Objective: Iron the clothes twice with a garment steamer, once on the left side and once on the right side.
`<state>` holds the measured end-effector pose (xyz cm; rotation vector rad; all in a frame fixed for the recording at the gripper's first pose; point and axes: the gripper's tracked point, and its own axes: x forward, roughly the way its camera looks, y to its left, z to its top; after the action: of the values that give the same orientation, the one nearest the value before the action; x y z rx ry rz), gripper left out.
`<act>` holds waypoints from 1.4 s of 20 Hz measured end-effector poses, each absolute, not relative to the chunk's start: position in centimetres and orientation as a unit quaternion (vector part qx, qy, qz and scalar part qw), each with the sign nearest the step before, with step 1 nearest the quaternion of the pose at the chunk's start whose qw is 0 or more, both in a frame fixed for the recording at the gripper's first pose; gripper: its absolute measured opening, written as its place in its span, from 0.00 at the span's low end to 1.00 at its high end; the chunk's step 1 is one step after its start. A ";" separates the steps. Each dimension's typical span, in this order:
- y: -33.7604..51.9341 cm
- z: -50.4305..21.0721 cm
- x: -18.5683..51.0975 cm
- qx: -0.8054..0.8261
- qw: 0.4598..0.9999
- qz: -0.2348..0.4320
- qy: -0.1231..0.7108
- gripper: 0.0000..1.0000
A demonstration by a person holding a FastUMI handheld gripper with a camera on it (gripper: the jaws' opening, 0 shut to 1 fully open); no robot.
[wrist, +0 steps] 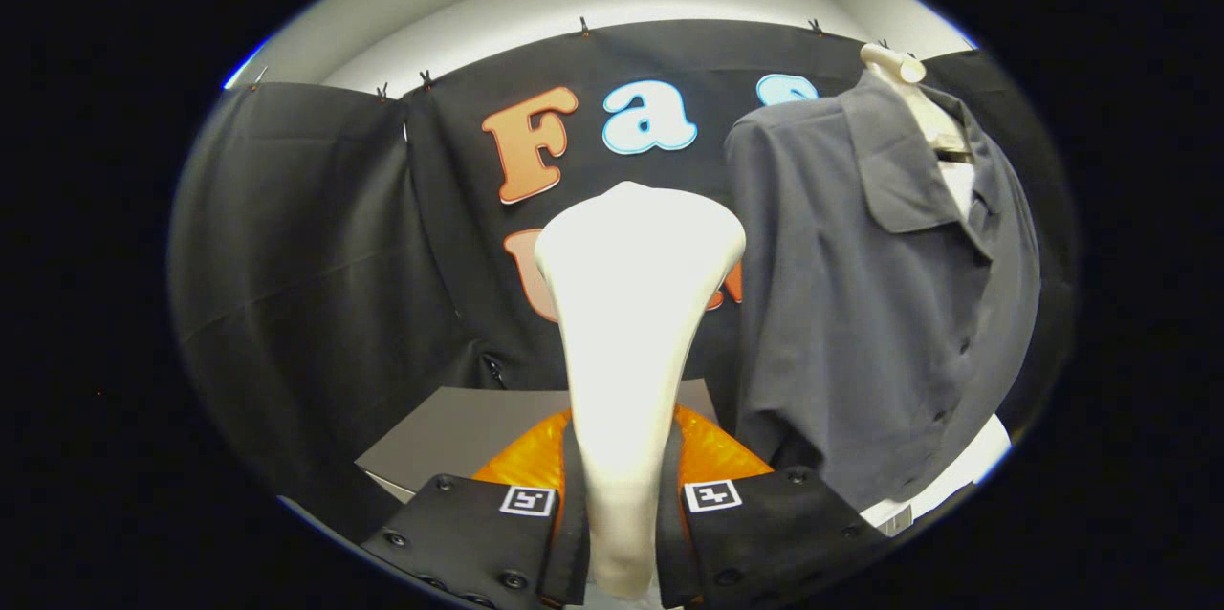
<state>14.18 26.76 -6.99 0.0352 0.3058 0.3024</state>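
While my claw (623, 533) pinches the steamer (631, 323), the shirt (861, 304) hangs off to the right.

Both fingers press on the steamer's narrow handle, one on each side, closed down to just its width, and the white body rises upright between them, flaring to a broad head above. Something glossy orange (712, 452) sits just behind the fingers, and past it a grey tabletop (459, 428) runs to the black cloth wall (316, 237). Beyond the steamer, apart from it, the grey collared shirt is buttoned on a pale mannequin (908, 79), its front loosely creased.
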 end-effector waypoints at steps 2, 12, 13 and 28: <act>24.5 -5.6 13.6 0.019 0.980 0.142 0.139 0.35; 12.9 -1.4 13.7 0.020 0.987 0.107 0.115 0.35; 12.0 -1.4 13.8 0.023 0.987 0.108 0.117 0.35; 4.3 -2.8 17.2 0.015 0.988 0.098 0.120 0.35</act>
<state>17.24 4.28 -2.76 0.0303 0.2411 0.1961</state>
